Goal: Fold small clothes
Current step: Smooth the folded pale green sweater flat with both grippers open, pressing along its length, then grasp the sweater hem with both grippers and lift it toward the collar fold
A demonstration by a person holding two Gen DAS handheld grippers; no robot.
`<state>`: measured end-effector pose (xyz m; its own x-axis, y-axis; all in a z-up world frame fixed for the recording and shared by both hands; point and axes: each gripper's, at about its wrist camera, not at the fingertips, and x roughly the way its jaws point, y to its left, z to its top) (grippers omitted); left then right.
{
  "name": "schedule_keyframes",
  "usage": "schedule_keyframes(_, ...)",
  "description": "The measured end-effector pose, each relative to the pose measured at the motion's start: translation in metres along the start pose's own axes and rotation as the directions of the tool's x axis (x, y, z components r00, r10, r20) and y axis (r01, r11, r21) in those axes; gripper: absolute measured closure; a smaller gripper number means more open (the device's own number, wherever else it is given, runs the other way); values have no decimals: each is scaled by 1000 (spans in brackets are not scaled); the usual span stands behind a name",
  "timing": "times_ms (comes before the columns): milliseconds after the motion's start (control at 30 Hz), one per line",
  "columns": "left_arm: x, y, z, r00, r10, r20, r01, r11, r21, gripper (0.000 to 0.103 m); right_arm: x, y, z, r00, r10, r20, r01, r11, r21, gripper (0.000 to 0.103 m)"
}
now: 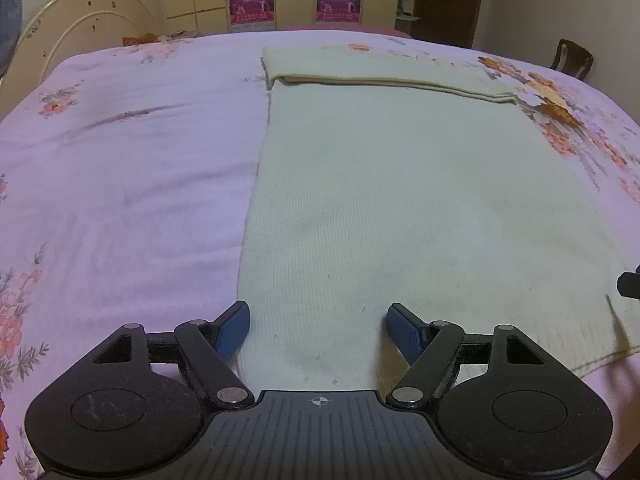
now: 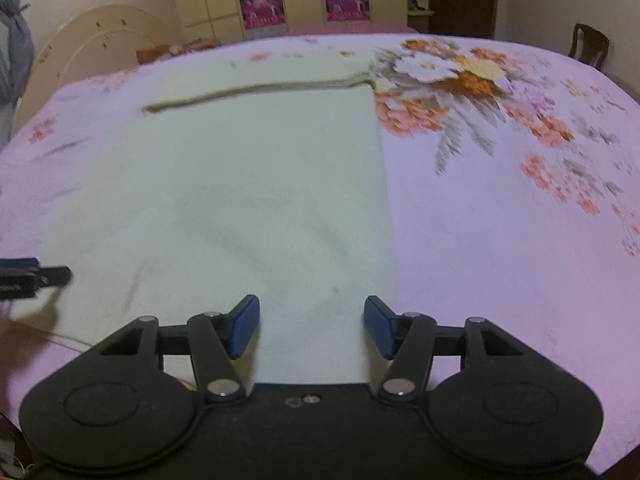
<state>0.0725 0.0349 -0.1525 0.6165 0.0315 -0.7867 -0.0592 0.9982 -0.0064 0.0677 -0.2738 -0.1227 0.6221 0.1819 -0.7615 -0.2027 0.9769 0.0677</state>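
Here, cream knit garment [image 1: 400, 200] (no label visible), pink floral bedsheet [image 1: 120, 160]

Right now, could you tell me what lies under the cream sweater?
The cream sweater lies flat on a pink flowered bedsheet, its far end folded back over itself. Whatever lies beneath the sweater's middle is covered.

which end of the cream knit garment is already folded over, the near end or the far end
The far end of the cream knit garment: it lies doubled back with a visible edge, while the near ribbed end lies flat.
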Motion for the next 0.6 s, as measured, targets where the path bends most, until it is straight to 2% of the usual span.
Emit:
schedule_keyframes(33,0,0,0,1000,1,-1,-1,1000,1,20,0,5,-1,1000,11,7,-11,1000,-11,47)
schedule_keyframes(100,1,-1,-1,1000,-3,-18,3,1000,-6,14,0,13,-2,1000,28,10,-28,999,-33,47)
schedule_keyframes(200,1,1,-5,1000,-6,-11,6,1000,-11,14,5,23,-4,999,35,0,-35,998,-59,47)
schedule_keyframes(267,1,2,-6,1000,-13,-14,13,1000,-14,14,10,23,-6,1000,8,-18,-9,998,-66,48)
schedule_keyframes(500,-1,6,-7,998,-56,-27,55,997,-46,14,2,4,-8,999,-33,-5,33,999,-13,47)
schedule_keyframes(600,-3,7,-9,997,-78,-26,76,995,-69,24,0,-7,-8,998,-64,1,64,998,14,47)
